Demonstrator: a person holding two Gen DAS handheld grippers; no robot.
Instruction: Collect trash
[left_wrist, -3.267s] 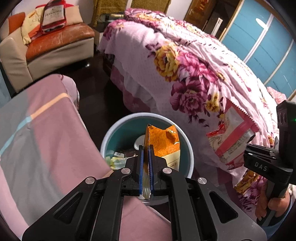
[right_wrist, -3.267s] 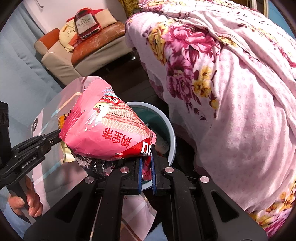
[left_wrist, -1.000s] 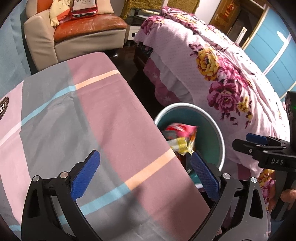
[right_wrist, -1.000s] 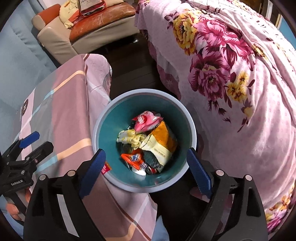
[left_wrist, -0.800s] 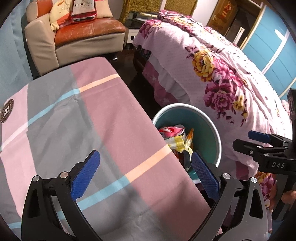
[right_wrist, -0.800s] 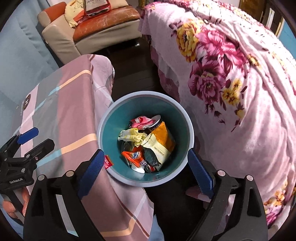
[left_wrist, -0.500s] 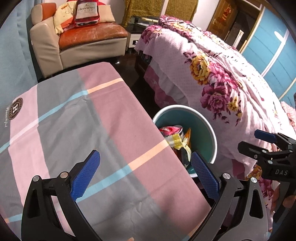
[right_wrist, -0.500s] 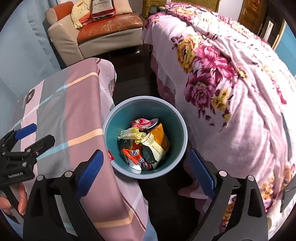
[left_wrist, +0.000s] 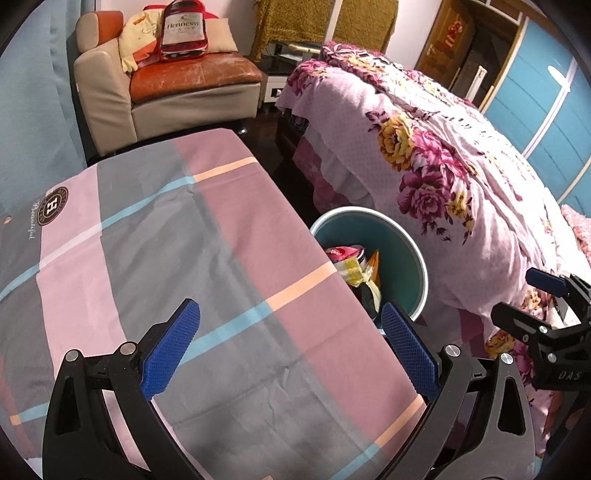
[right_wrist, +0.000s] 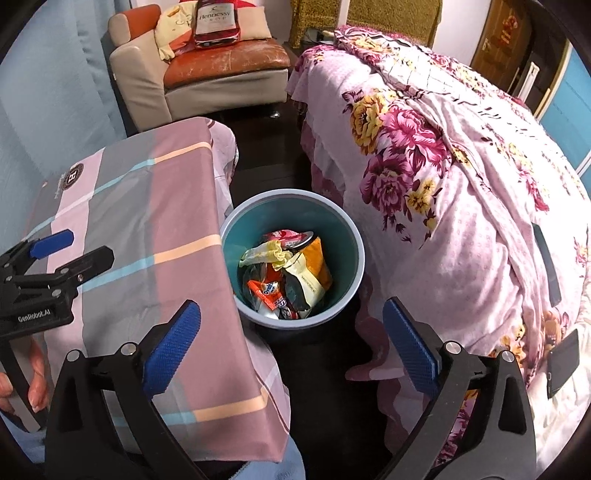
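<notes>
A round teal trash bin (right_wrist: 229, 236) stands on the dark floor between the table and the bed; it also shows in the left wrist view (left_wrist: 413, 254). Several snack wrappers (right_wrist: 291, 269) lie inside it, among them an orange bag and a pink one. My left gripper (left_wrist: 291, 343) is open and empty above the cloth-covered table. My right gripper (right_wrist: 291, 343) is open and empty, above and in front of the bin. Each gripper shows in the other's view: the right one (left_wrist: 535, 299), the left one (right_wrist: 66, 247).
A table with a pink, grey and blue striped cloth (left_wrist: 166, 240) is at the left. A bed with a pink floral cover (right_wrist: 443, 166) is at the right, with dark phones (right_wrist: 561, 362) on it. A beige and orange sofa (left_wrist: 177, 85) stands at the back.
Both grippers let their snack bags go into the bin and opened wide. Both have since drawn back and up, so the bin looks smaller and more of the table shows.
</notes>
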